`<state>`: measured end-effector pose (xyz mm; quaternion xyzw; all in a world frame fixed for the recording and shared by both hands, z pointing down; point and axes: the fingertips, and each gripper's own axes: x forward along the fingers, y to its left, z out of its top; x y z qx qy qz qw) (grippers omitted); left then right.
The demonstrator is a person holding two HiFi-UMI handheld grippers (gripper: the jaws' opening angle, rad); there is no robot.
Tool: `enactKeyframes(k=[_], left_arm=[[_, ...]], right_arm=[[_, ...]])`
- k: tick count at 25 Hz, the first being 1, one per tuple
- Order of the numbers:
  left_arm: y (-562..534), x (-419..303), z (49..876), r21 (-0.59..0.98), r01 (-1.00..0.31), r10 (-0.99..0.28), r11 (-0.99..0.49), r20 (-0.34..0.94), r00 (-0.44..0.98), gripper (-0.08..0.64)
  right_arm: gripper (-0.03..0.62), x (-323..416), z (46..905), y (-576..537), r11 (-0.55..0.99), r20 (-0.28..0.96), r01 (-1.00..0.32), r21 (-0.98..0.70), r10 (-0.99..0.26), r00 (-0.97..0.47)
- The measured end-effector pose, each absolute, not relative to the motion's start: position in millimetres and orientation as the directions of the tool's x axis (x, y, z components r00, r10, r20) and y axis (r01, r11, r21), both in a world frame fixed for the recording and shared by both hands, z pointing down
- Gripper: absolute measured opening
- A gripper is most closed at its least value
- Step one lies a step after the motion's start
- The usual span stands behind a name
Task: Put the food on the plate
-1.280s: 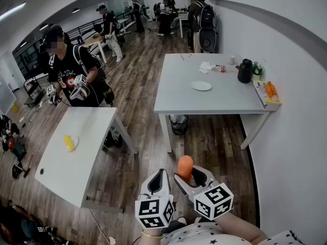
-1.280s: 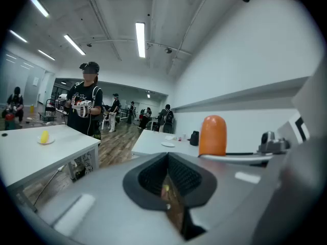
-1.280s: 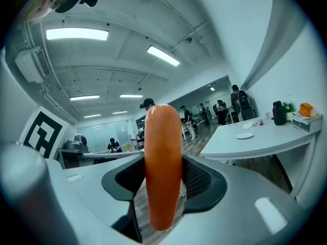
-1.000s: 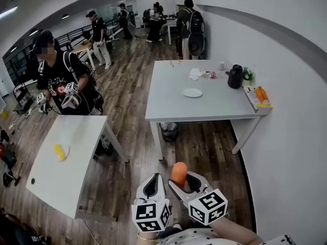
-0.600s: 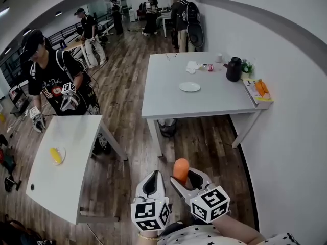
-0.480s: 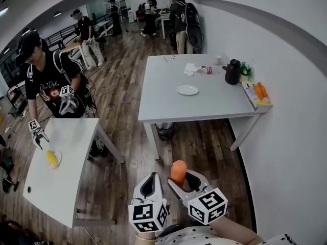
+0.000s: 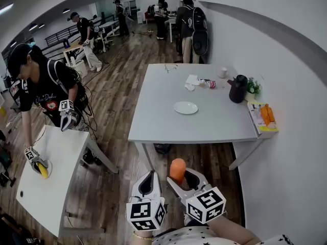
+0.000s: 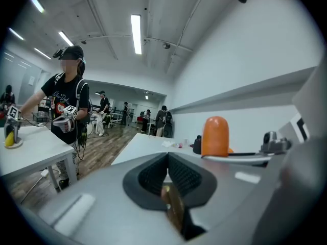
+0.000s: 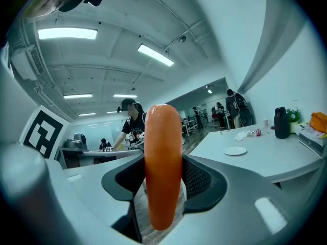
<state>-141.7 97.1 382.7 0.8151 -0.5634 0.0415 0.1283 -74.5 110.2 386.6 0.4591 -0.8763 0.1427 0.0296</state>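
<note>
Table [image 7: 153, 124] and plate [image 7: 185, 107] drawn nearer, right tool [image 7: 182, 177] pinching upright orange sausage [image 7: 177, 168], left tool [image 7: 149, 176] pressed together

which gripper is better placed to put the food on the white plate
Right. The right gripper is shut on the orange sausage, and the white plate lies on the table ahead of it. The left gripper is shut with nothing between its jaws.

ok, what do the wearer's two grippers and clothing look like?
The left gripper and right gripper have light grey shells and black ribbed pads in V-shaped jaws. Each carries a white cube with black square markers. The top is white with small black stars.
</note>
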Motion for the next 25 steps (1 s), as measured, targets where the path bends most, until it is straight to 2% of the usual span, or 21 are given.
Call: enactKeyframes(k=[12,25], left_arm=[[-5.0,-51.3,397.9,0.177,-0.932,-0.912,-0.316,0.215,0.350,0.008],[-87.9,-17.7,434.3,0.204,-0.923,-0.889,-0.327,0.264,0.373,0.008]], right_arm=[[0.218,19.0,399.3,7.0,0.544,0.195,-0.812,-0.210,-0.791,-0.580],[0.218,67.5,430.8,-78.9,0.492,0.237,-0.832,-0.256,-0.803,-0.547]])
